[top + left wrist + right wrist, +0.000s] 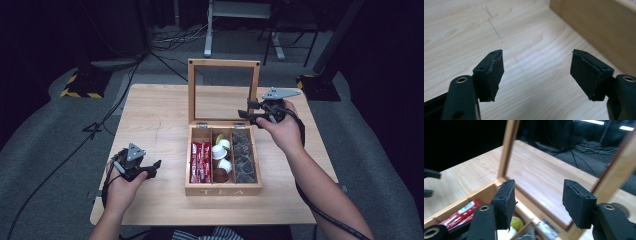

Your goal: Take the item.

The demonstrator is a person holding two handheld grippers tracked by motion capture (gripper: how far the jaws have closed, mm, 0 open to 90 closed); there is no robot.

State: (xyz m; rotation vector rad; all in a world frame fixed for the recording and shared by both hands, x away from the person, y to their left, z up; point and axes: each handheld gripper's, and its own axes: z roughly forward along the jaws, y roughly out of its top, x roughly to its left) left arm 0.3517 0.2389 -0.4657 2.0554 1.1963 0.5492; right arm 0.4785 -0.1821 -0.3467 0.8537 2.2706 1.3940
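Pale wooden counter (pixel 155 115) carries a tea box (pixel 223 190) with its glass lid (pixel 223 90) standing upright. Left claw (pixel 156 167) rests on the counter just left of the box, jaws apart with nothing between them. Right claw (pixel 243 115) hovers by the lid's right edge above the box, jaws apart, gripping nothing

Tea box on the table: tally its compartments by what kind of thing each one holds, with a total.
Red foil packets: 1 compartment
Small round white, brown and green capsules: 1 compartment
Dark grey crinkled pouches: 1 compartment
Total: 3 compartments in the light wooden tea box
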